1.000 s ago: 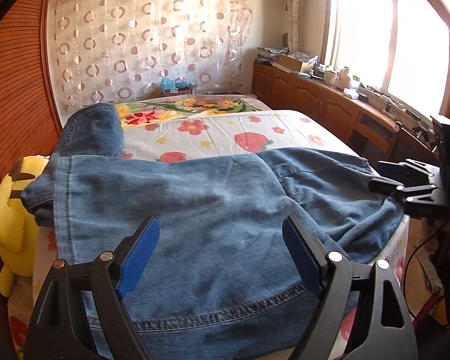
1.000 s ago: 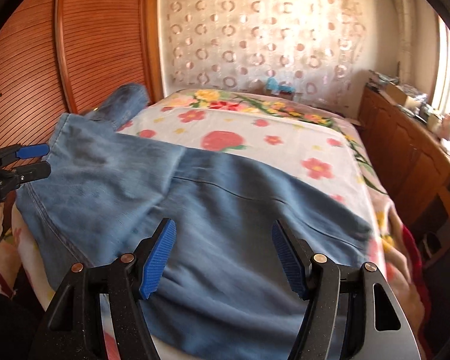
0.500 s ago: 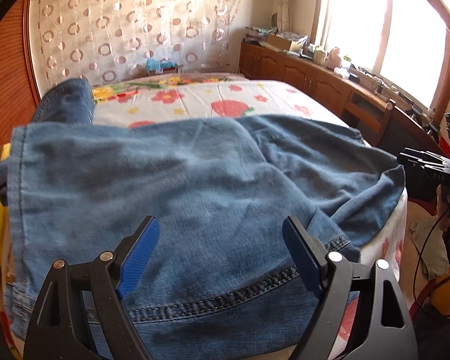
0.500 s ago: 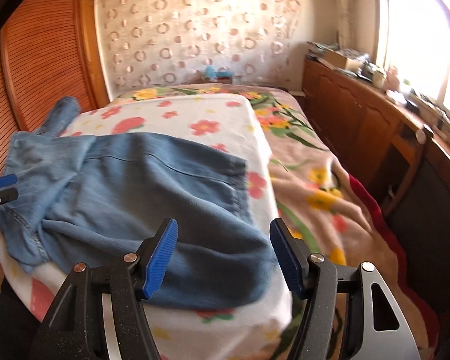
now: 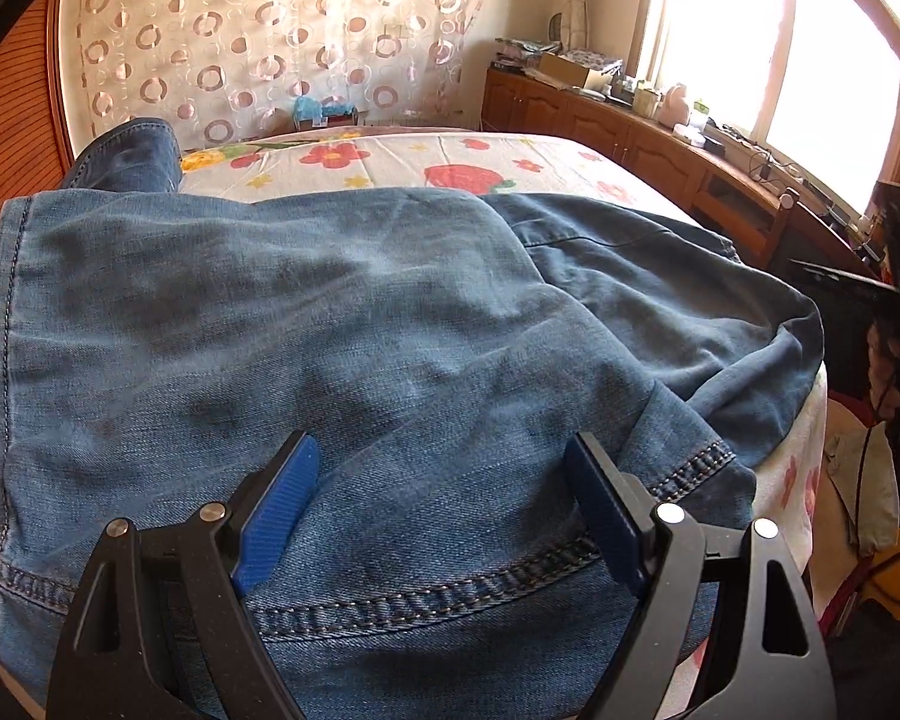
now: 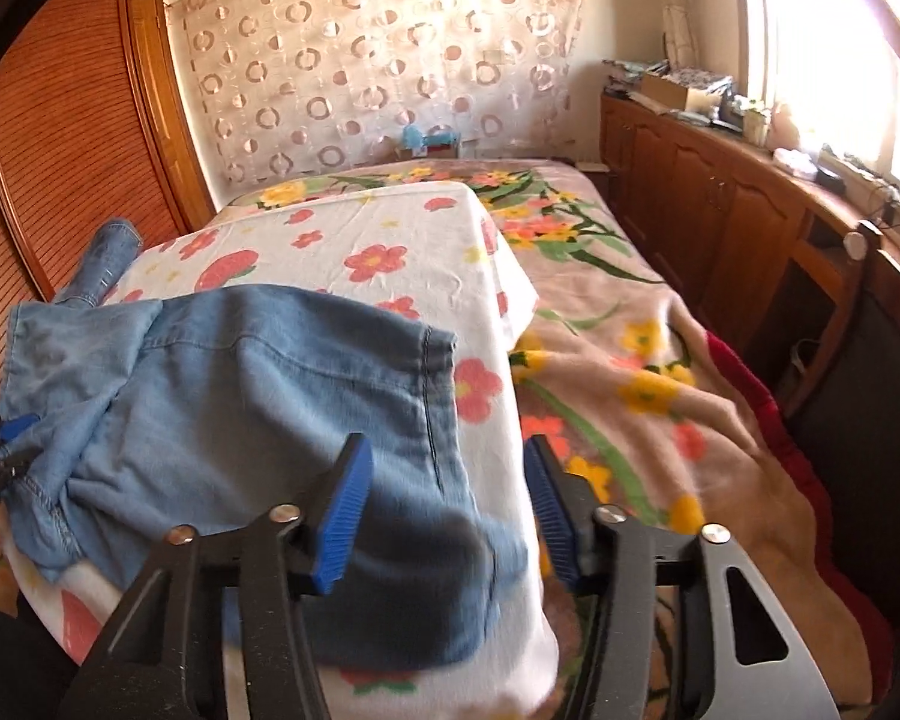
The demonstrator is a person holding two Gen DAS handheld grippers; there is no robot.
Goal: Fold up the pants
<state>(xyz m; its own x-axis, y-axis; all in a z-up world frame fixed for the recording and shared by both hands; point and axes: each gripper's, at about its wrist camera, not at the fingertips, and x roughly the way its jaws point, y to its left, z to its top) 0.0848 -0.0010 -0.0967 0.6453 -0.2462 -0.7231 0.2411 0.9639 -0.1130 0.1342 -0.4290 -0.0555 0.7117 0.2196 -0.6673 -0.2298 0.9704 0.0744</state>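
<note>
Sliding along the near edge, the right gripper (image 6: 444, 504) now sits at the hem end of the jeans (image 6: 258, 396), jaws closing, denim between them but not yet pinched. Left gripper (image 5: 438, 504) hangs wide open over the waistband, holding nothing. Jeans lie across the floral sheet (image 6: 390, 228) (hem overhanging the edge); a shallow bite could grab sheet too, or slip
</note>
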